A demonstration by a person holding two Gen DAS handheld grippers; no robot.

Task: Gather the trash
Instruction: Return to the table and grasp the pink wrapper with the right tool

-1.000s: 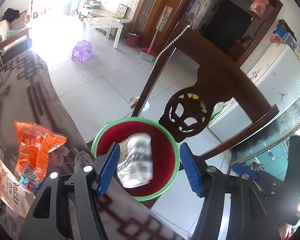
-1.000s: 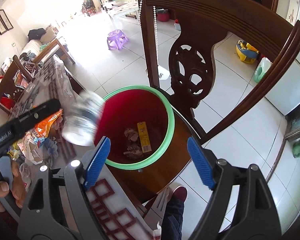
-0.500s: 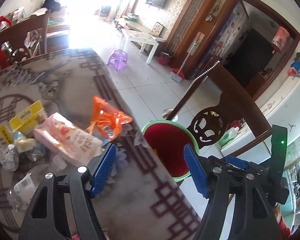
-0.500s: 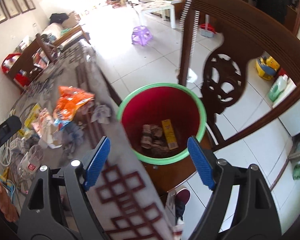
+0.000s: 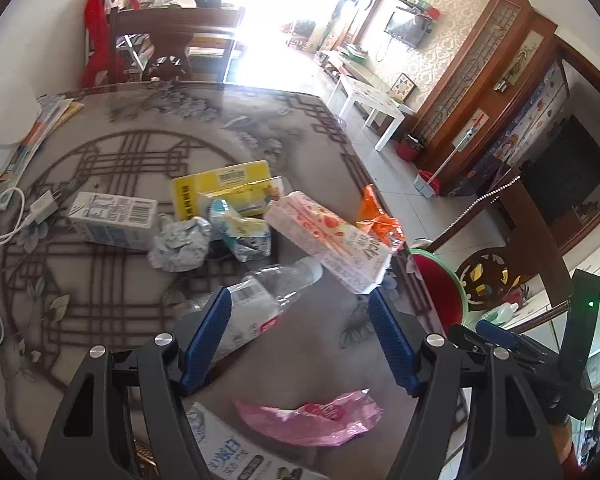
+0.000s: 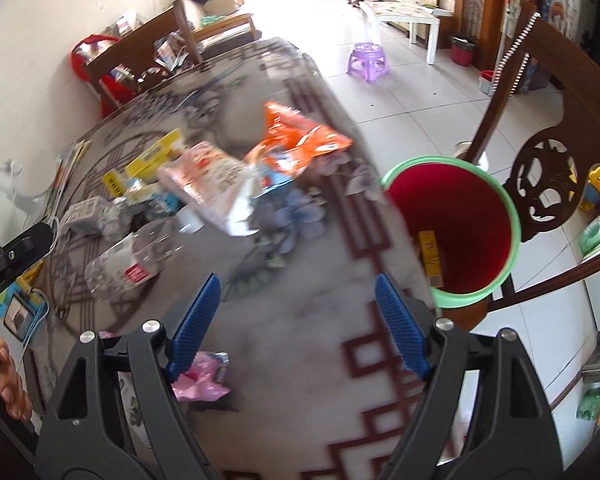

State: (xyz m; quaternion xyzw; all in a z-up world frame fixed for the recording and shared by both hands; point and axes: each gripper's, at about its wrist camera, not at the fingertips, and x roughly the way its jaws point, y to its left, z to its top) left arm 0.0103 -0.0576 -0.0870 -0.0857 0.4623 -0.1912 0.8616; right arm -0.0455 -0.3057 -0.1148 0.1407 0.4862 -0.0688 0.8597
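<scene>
The tabletop [image 5: 100, 152] carries scattered trash; the red bin [image 6: 456, 236] stands off its edge to receive it. Left hand-held gripper [image 5: 300, 340] gapes wide, empty, facing the plastic bottle [image 5: 260, 304]. Right hand-held gripper [image 6: 296, 328] likewise wide, empty.

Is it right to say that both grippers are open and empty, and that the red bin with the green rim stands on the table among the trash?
Not quite. The left gripper and right gripper are open and empty, but the red bin stands off the table, beyond its edge by the wooden chair. The right wrist view shows this.
</scene>
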